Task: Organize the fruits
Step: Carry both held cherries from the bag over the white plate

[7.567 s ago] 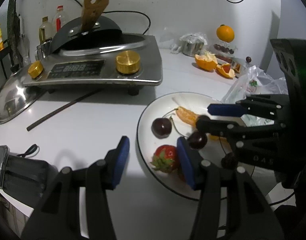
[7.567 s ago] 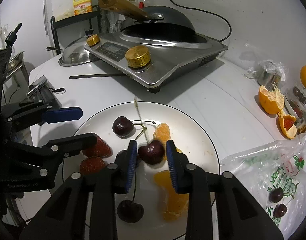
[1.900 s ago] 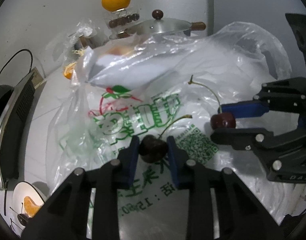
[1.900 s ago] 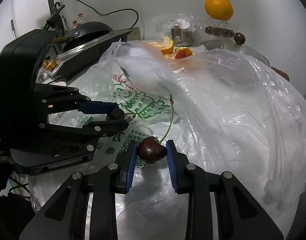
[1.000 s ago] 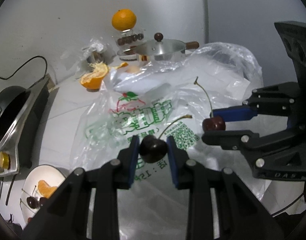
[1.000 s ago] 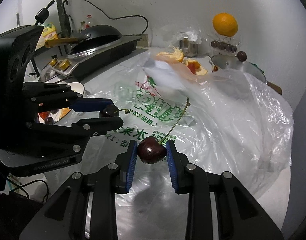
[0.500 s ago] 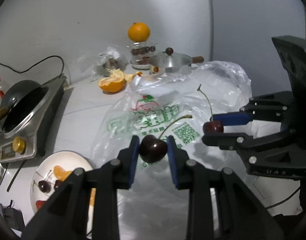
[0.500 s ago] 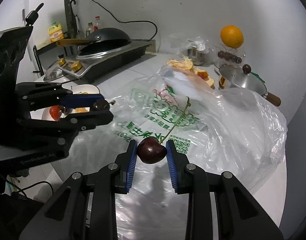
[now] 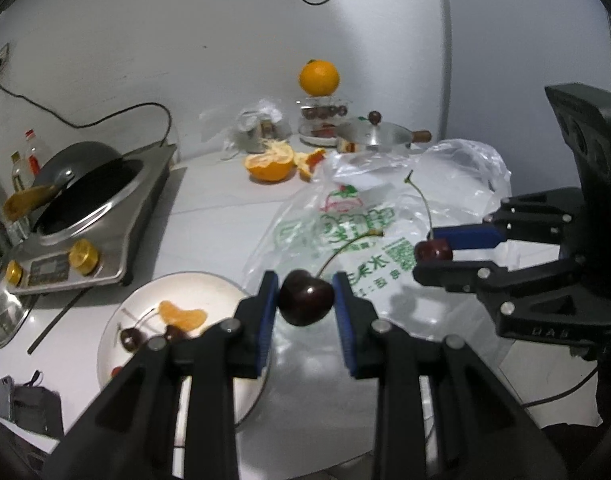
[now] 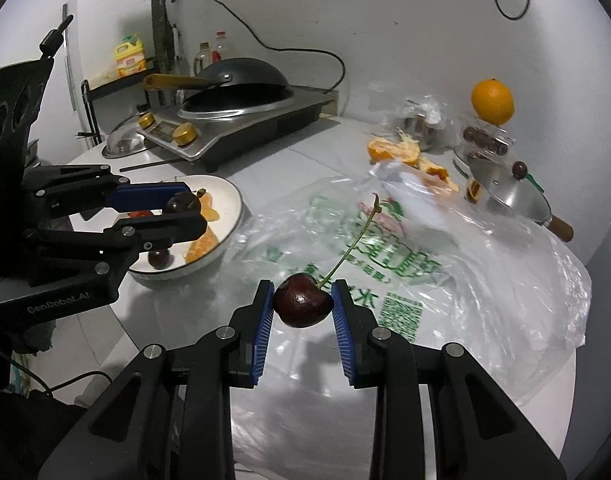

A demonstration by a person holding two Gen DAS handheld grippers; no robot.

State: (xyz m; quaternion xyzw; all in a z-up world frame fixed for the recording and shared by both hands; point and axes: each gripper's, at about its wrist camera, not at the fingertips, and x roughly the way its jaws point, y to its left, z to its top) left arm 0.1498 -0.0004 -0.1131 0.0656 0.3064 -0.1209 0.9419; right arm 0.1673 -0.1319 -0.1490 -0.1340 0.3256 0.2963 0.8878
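My left gripper (image 9: pixel 305 298) is shut on a dark cherry (image 9: pixel 306 298) with a long stem, held above the right rim of the white plate (image 9: pixel 113 344). The plate carries orange segments (image 9: pixel 182 317), cherries and a strawberry. My right gripper (image 10: pixel 302 300) is shut on a second dark cherry (image 10: pixel 302 300), stem up, over the clear plastic bag (image 10: pixel 445 264) with green print. In the left wrist view the right gripper (image 9: pixel 433 251) sits to the right with its cherry. In the right wrist view the left gripper (image 10: pixel 181 206) hovers over the plate (image 10: pixel 233 200).
An induction cooker (image 9: pixel 93 216) with a black wok stands at the back left, a steel lid (image 9: pixel 5 316) beside it. Peeled orange halves (image 9: pixel 269 162), a whole orange (image 9: pixel 318 77) on a glass stand and a lidded pot (image 9: pixel 373 136) line the back wall. A dark pouch (image 9: pixel 29 404) lies front left.
Both grippers have lifted and drawn back leftward from the bag toward the plate, each keeping its cherry. The plate and cooker have come into fuller view.
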